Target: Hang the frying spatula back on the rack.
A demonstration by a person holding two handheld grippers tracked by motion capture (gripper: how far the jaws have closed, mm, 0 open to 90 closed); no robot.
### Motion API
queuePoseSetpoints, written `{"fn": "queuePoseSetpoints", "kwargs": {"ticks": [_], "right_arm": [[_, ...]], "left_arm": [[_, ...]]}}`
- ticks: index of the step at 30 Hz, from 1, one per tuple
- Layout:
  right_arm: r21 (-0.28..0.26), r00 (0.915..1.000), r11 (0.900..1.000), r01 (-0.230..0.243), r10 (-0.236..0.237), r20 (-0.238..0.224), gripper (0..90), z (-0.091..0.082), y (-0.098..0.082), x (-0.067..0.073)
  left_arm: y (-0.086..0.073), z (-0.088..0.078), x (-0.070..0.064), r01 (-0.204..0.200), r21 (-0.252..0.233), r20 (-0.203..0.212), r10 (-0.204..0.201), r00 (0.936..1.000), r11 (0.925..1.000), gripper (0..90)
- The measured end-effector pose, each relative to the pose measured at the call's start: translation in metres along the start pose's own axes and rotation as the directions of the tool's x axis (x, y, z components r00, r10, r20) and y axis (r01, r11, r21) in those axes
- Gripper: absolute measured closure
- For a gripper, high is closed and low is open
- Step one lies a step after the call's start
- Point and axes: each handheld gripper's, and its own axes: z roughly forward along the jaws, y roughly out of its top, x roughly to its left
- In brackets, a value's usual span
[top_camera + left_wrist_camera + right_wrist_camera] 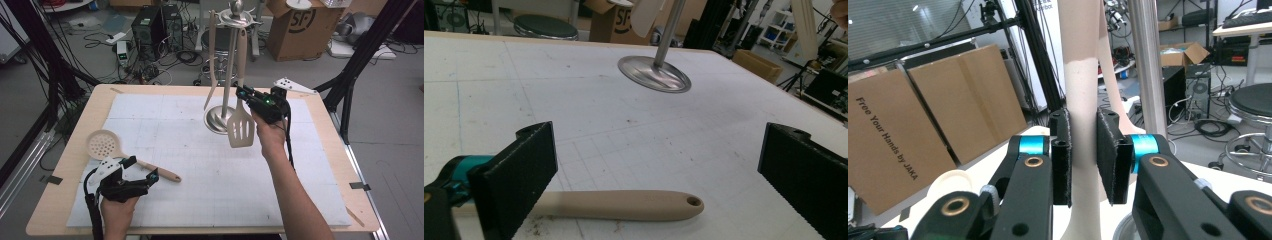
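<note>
High view first: the right gripper (245,94) is raised above the far half of the white gridded mat (210,165) and clamps the handle of a beige slotted plastic spatula (241,120), which hangs from the top ring of a polished steel utensil stand (223,117). A beige plastic fork-like utensil (213,65) hangs from the same ring on the stand's other side. Near the mat's left edge lies a beige perforated skimmer spoon (102,145); the left gripper (142,172) rests over its handle with jaws spread.

Left gripper view: both black jaws stand wide apart, and the skimmer's handle (624,205) lies flat on the mat between them, touched by neither pad. The stand's round base (654,74) sits farther off.

Right gripper view: the two pads press on the spatula's handle (1083,125) from either side, with the stand's steel pole (1147,65) just beside it.
</note>
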Motion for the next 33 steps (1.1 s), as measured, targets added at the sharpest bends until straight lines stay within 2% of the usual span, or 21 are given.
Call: {"fn": "queuePoseSetpoints", "kwargs": {"ticks": [3,5,6,7,10,14,17,19,20,22,25,26,30,33], "right_arm": [[0.002,0.9992,1.000,0.031,-0.031,0.026,73.9,0.001,0.000,0.002],[0.031,0.9981,0.999,0.040,-0.042,0.046,53.0,0.003,-0.002,0.001],[0.040,0.9967,0.999,0.035,-0.038,0.072,48.5,0.004,-0.003,0.000],[0.033,0.9963,0.999,0.025,-0.028,0.082,48.3,0.003,-0.005,-0.001],[-0.014,0.9972,1.000,-0.013,0.014,0.073,46.9,-0.001,-0.006,-0.006],[-0.093,0.9983,0.995,-0.040,0.044,0.040,50.0,-0.008,-0.002,-0.009],[-0.163,0.9973,0.984,-0.072,0.073,0.006,49.6,-0.013,0.001,-0.011],[-0.204,0.9884,0.968,-0.146,0.133,-0.073,49.3,-0.015,0.003,-0.016],[-0.218,0.9861,0.963,-0.159,0.144,-0.083,48.8,-0.015,0.004,-0.018],[-0.245,0.9900,0.960,-0.134,0.118,-0.078,46.5,-0.016,0.009,-0.017],[-0.298,0.9958,0.950,-0.091,0.088,-0.023,44.9,-0.014,0.018,-0.014],[-0.316,0.9963,0.945,-0.085,0.083,-0.020,43.8,-0.012,0.021,-0.013],[-0.331,0.9979,0.941,-0.064,0.063,-0.013,41.8,-0.007,0.032,-0.009],[-0.342,0.9980,0.938,-0.063,0.061,-0.016,46.7,-0.003,0.039,-0.008]], "left_arm": [[0.000,0.000,0.000,-0.001,0.000,0.000,0.001,1.0000,1.0000,3.0],[0.000,0.000,0.000,-0.002,-0.003,0.002,0.002,1.0000,1.0000,3.0],[0.000,0.000,0.000,-0.002,-0.004,0.002,0.002,1.0000,1.0000,3.0],[0.000,0.000,0.000,-0.002,-0.004,0.002,0.002,1.0000,1.0000,3.1],[0.000,0.001,-0.001,-0.002,-0.002,0.002,0.002,1.0000,1.0000,3.0],[0.000,0.001,-0.001,-0.003,-0.003,0.010,0.003,0.9999,1.0000,3.0],[0.001,0.001,-0.001,-0.012,-0.005,0.019,0.012,0.9997,0.9999,3.0],[0.000,0.003,-0.001,-0.009,-0.004,0.021,0.009,0.9997,1.0000,3.0],[0.000,0.003,-0.001,-0.012,0.000,0.023,0.012,0.9997,0.9999,3.0],[0.000,0.003,0.000,-0.008,-0.004,0.022,0.009,0.9997,1.0000,3.0],[0.000,0.003,0.001,-0.005,-0.008,0.025,0.005,0.9997,1.0000,3.0],[0.001,0.004,0.001,-0.006,-0.006,0.023,0.006,0.9997,1.0000,3.0],[0.001,0.005,0.001,-0.012,-0.003,0.030,0.012,0.9995,0.9999,3.0],[0.001,0.007,0.000,-0.012,-0.004,0.035,0.012,0.9993,0.9999,3.0]]}}
